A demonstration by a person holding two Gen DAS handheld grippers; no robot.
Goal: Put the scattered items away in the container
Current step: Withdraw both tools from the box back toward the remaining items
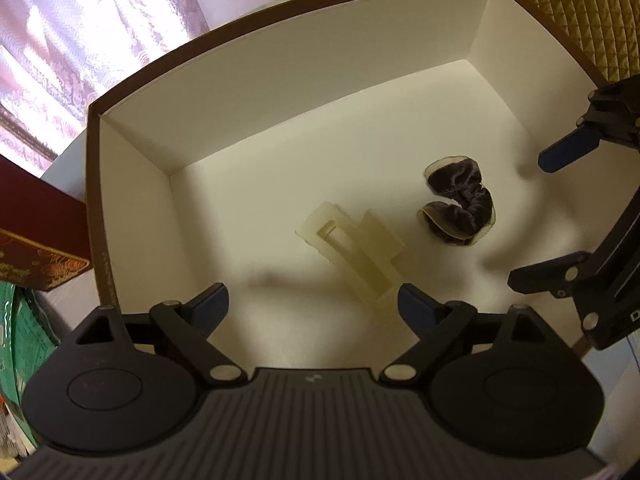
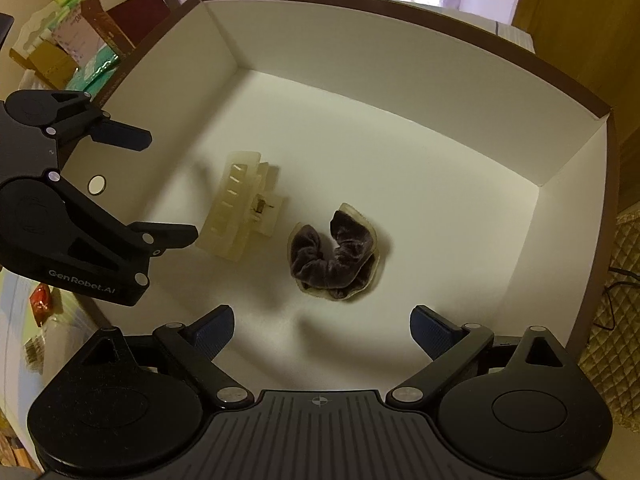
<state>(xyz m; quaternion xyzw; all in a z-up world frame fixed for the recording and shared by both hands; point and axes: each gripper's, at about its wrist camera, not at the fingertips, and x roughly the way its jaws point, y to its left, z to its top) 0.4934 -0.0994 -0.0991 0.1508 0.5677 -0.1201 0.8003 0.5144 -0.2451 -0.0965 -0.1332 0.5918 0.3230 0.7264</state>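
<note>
Far left in the right wrist view, a clutter of cartons and packets (image 2: 80, 36) stands outside the box, with a red-wrapped sweet (image 2: 40, 304) lying nearer on the pale counter (image 2: 60, 344).

The box (image 2: 400, 92) is a wide, open container with a brown rim and white inside walls, and both grippers point steeply down into it. The left gripper (image 1: 314, 308) hangs over the near left part of the floor; its jaws are spread wide, with nothing pinched between them. From the other camera the same gripper (image 2: 172, 188) comes in from the left edge, its blue-padded fingers parted (one pad just beside the clip's near end, though whether they touch I cannot tell).

The hair clip (image 1: 356, 256), a pale translucent claw type, lies on its side on the box floor a little left of the middle. It shows its teeth and small metal spring in the right wrist view (image 2: 240, 212).

Just right of it, apart from it, rests the scrunchie (image 1: 460, 208), a dark velvety loop with a pale sheer edge, curled into a horseshoe (image 2: 336, 256).

The right gripper (image 2: 322, 330) hovers above the near side of the scrunchie, its jaws spread as wide as the left's and empty. Seen from the left wrist, it (image 1: 536, 216) reaches in from the right edge.

Far right, outside the box, is a quilted golden fabric (image 1: 580, 12).
</note>
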